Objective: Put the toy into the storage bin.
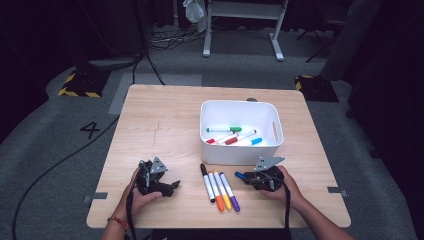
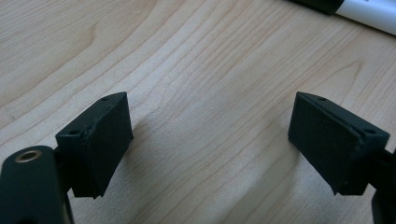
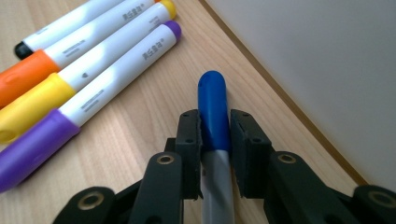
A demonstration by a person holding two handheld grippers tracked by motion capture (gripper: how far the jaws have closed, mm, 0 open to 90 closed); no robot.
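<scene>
In the right gripper view, the right tongs [image 3: 215, 140] are seen closed on a blue-capped marker [image 3: 213, 105], its cap gripped between the two pads and its grey barrel running back between the jaws. The marker is held low over the worktop [image 3: 140, 135], just beside the wall of a white bin [image 3: 317, 70]. To the tongs' left, a purple marker [image 3: 93, 100], a yellow marker [image 3: 70, 77], an orange marker [image 3: 32, 74] and a black marker [image 3: 60, 28] are laid side by side, touching one another.

From the high view, the bin's contents can be made out, which the gripper views do not give: a green marker [image 1: 224, 129], red-capped markers [image 1: 231, 140] and a light blue marker [image 1: 252, 142]. There the right tongs [image 1: 243, 176] are seen just in front of the bin [image 1: 240, 106], with the row of four markers between them and the left tongs [image 1: 174, 186].

In the left gripper view, the left tongs [image 2: 210, 140] are seen standing wide, with bare wood between the pads and a white-barrelled marker [image 2: 369, 11] well beyond them.
</scene>
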